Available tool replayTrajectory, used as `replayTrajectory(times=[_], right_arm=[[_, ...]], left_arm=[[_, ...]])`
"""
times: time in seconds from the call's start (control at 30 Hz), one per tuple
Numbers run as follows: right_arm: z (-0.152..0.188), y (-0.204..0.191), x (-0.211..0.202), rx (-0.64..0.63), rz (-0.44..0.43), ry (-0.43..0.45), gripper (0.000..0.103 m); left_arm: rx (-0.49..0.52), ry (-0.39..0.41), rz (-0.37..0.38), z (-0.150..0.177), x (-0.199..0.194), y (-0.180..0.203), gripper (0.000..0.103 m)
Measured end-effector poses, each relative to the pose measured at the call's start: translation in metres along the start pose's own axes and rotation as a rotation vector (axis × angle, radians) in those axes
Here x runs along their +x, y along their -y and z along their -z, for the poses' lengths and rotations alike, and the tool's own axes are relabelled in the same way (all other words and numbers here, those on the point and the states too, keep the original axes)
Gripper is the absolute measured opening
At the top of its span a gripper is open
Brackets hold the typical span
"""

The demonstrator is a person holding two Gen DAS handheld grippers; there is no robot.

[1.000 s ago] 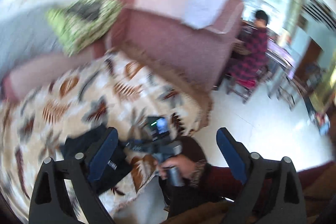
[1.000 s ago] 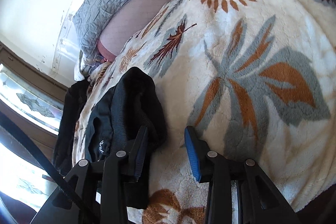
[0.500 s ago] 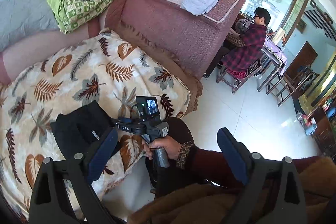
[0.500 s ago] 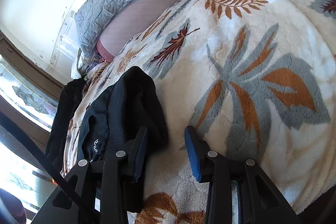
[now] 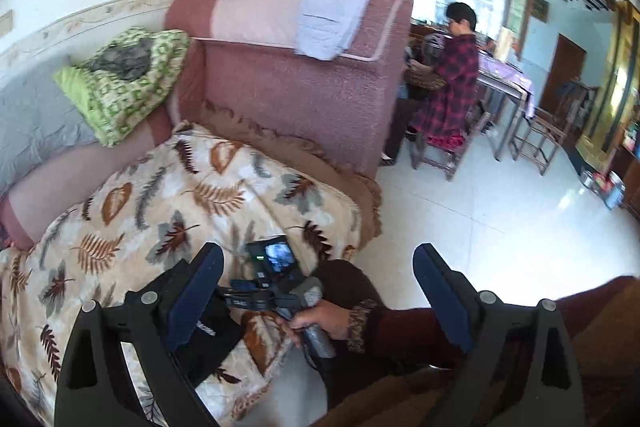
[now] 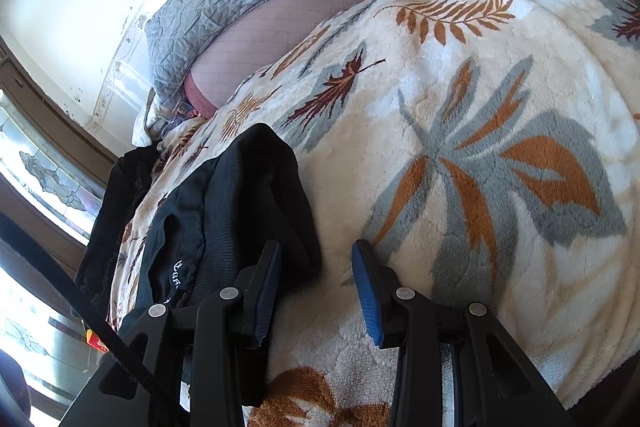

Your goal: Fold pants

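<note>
Our left gripper [image 5: 318, 301] gaping wide, empty, our right gripper [image 6: 316, 269] half-open, empty, one pants [image 6: 240, 211] bundle beside its left jaw, one blanket [image 6: 480, 107] beneath.

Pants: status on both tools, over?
Left tool open, raised off the blanket. Right tool open, low over blanket beside pants, no grip. Pants bunched dark heap at blanket edge. Nothing in the way.

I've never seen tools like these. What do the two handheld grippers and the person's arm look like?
Both the left gripper and right gripper have black plastic frames with silver rivets and blue padded fingers. The right one carries a small screen. The person's hand emerges from a dark red sleeve with a patterned cuff.
</note>
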State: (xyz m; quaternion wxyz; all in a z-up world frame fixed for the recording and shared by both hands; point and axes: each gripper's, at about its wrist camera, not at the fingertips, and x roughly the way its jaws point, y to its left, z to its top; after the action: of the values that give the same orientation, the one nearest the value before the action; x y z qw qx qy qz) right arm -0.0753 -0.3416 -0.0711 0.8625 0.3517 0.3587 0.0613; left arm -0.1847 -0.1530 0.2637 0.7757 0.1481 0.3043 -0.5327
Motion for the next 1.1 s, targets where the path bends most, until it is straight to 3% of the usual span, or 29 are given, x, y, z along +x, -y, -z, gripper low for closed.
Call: replayTrajectory(times=[0.1, 0.3, 0.4, 0.47, 0.57, 0.67, 0.77, 0.87, 1.1], right_arm=[[0.001, 0.0, 0.0, 0.004, -0.008, 0.003, 0.041], [-0.005, 0.002, 0.001, 0.038, -0.042, -0.032, 0.047], [-0.009, 0.004, -0.008, 0.057, -0.038, -0.057, 0.048], [-0.009, 0.009, -0.022, 0.078, -0.014, -0.024, 0.062], [-0.011, 0.016, -0.031, 0.134, -0.072, -0.025, 0.064], [-0.016, 0.013, -0.025, 0.17, -0.14, -0.071, 0.069], [-0.016, 0.003, -0.001, 0.188, -0.22, -0.185, 0.072], [-0.015, -0.006, 0.018, 0.164, -0.189, -0.248, 0.078], [-0.02, -0.017, 0.032, 0.109, -0.178, -0.27, 0.079]], left_arm=[[-0.105, 0.038, -0.09, 0.02, 0.009, -0.045, 0.095], [-0.418, 0.064, -0.456, 0.09, 0.026, -0.18, 0.095], [-0.552, 0.041, -0.521, 0.133, 0.036, -0.231, 0.095], [-0.633, 0.018, -0.501, 0.162, 0.046, -0.256, 0.095], [-0.744, -0.048, -0.389, 0.2, 0.075, -0.28, 0.095], [-0.829, -0.099, -0.26, 0.221, 0.106, -0.292, 0.095], [-0.899, -0.107, -0.186, 0.233, 0.126, -0.302, 0.095], [-0.924, -0.102, -0.138, 0.236, 0.137, -0.305, 0.095], [-0.869, -0.149, -0.111, 0.224, 0.165, -0.31, 0.095]])
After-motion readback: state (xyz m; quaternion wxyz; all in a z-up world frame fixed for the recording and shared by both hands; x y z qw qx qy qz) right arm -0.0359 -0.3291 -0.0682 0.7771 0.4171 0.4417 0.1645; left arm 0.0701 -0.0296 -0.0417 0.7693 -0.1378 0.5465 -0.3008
